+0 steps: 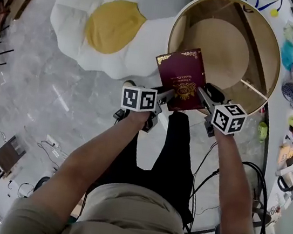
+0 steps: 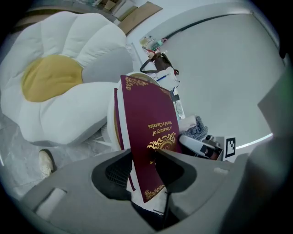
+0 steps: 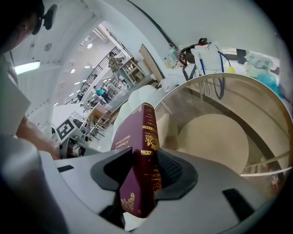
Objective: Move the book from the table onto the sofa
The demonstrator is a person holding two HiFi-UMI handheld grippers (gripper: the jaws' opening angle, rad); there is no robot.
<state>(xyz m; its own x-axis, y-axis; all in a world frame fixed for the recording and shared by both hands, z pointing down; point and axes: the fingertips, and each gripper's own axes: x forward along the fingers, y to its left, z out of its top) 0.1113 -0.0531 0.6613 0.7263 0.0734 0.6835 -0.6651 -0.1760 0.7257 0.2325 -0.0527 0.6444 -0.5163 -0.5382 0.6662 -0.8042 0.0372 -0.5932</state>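
**Head view.** Item: maroon hardback book with gilt ornament [image 1: 182, 78], carried in the air over the near rim of the round glass-topped wooden surface [image 1: 276, 57]. My left hand-held gripper [image 1: 164, 96] takes its lower edge from 7 o'clock and my right hand-held gripper [image 1: 201, 94] takes it from 5 o'clock. The white flower-shaped sofa with yellow centre [image 1: 111, 26] lies at 10 o'clock from the book, well apart.

**Left gripper view.** The left hand-held gripper [image 2: 144, 157] is clamped on the book [image 2: 149, 132], front cover to 3 o'clock, with the volume standing up from the pads toward 12. The sofa [image 2: 68, 91] fills 10 o'clock.

**Right gripper view.** The right hand-held gripper [image 3: 143, 161] is closed on the book's [image 3: 145, 146] spine end. The surface [image 3: 219, 137] sits at 3 o'clock.

**Progress.** As I judge it, the lift-off is done. The carry leftward and the setting down on the sofa are outstanding.
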